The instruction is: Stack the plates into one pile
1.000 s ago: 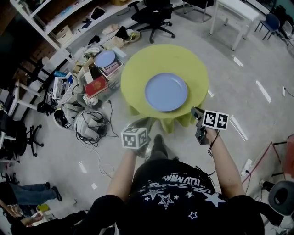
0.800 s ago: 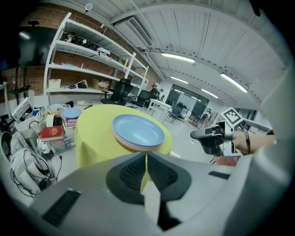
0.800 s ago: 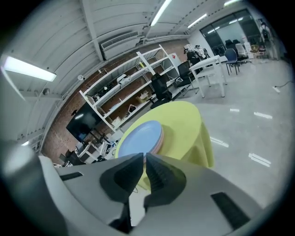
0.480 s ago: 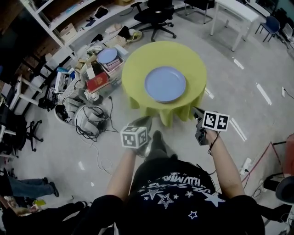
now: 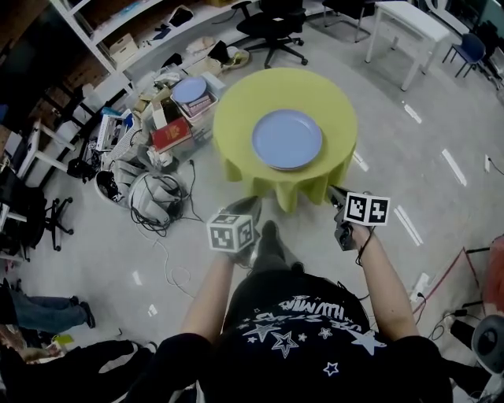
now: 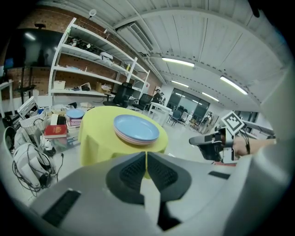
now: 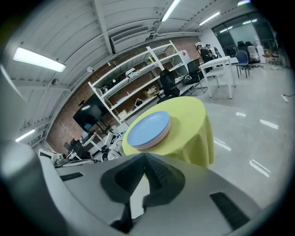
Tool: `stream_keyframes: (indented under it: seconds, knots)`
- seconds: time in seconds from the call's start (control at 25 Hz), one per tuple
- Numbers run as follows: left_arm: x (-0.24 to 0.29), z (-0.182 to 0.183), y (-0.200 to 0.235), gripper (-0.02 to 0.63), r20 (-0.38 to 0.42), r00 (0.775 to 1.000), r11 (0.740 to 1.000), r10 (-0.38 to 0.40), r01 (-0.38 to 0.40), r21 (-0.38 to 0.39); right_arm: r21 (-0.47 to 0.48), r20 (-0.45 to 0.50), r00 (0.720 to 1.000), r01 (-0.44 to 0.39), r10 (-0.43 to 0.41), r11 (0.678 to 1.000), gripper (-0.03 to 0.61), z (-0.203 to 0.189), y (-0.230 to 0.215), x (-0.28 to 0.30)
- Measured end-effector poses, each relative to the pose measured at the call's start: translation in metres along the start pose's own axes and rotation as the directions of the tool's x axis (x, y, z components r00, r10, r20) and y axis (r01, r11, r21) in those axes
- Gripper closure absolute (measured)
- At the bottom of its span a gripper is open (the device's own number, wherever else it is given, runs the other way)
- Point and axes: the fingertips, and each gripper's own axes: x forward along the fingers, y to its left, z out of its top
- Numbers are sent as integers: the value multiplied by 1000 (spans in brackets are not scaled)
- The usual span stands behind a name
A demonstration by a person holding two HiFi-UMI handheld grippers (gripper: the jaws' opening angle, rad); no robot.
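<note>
A pile of plates [image 5: 287,138], blue on top with pink beneath, sits in the middle of a round table under a yellow-green cloth [image 5: 236,118]. Both grippers hang in front of the table's near edge, away from the plates. My left gripper [image 5: 249,208] is shut with nothing between its jaws; in the left gripper view its jaws [image 6: 146,156] meet below the plates [image 6: 136,128]. My right gripper [image 5: 335,193] is also shut and empty, and in the right gripper view its jaws [image 7: 144,159] close under the plates [image 7: 148,129].
Boxes, books and cables [image 5: 153,138] clutter the floor left of the table, with a blue dish [image 5: 190,89] on a stack there. An office chair [image 5: 272,27] and a white table [image 5: 402,22] stand beyond. Shelving [image 5: 118,39] lines the back left.
The table and plates have slid a little up and away in the head view. Both grippers stay at about the same place in front of the person.
</note>
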Motion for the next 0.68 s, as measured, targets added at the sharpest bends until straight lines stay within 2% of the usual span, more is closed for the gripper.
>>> stream_keyframes:
  seconds: [0.36,0.68]
  knots:
    - [1,9,-7,592,17,1000,1000,-7,7,4,-77,13,1000,19,-18,997,563,10,6,-1]
    - [2,12,-4,592,23,1000,1000,-6,6,12,-90,30,999,22,-19,996,563,14,10,5]
